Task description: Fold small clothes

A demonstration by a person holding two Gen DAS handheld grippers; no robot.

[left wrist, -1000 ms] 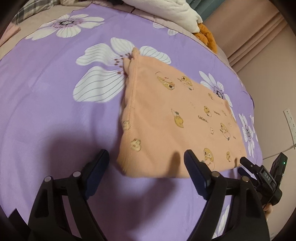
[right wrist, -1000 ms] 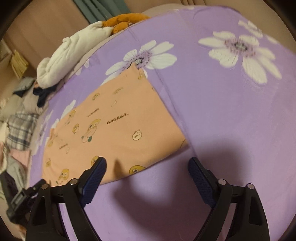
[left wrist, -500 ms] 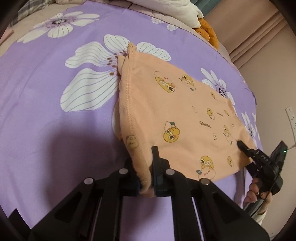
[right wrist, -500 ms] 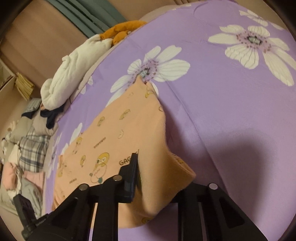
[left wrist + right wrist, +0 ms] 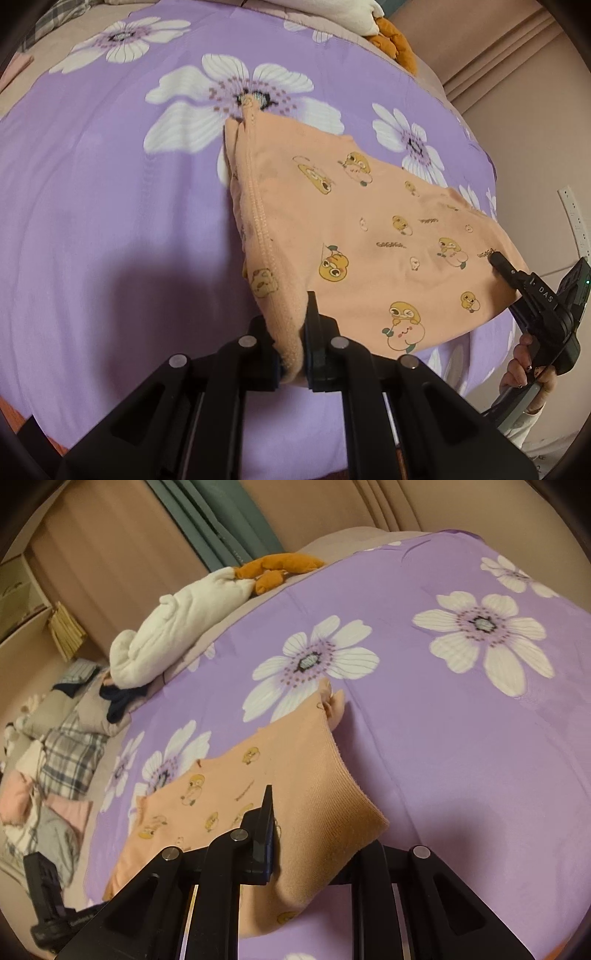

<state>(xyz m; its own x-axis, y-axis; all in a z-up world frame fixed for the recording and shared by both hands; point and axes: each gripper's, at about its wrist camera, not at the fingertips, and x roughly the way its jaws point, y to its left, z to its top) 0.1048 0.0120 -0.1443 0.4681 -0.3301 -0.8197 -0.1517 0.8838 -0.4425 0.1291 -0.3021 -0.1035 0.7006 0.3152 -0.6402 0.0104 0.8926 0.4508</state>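
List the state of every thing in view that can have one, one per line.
Orange garment: near edge lifted off the bedspread, far end resting on it.
Left tongs: shut on the garment's near corner.
Right tongs: shut on its other near corner.
Purple bedspread: spread flat.
White plush: lying at the bed's far edge.

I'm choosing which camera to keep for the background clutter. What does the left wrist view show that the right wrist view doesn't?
Only the left wrist view: the person's hand on the right gripper, and a white wall socket strip.

Only the right wrist view: teal curtains, a plaid and pink clothes heap.

Both: the peach duck-print garment pinched at its near corners, purple flowered bedsheet, white plush blanket.
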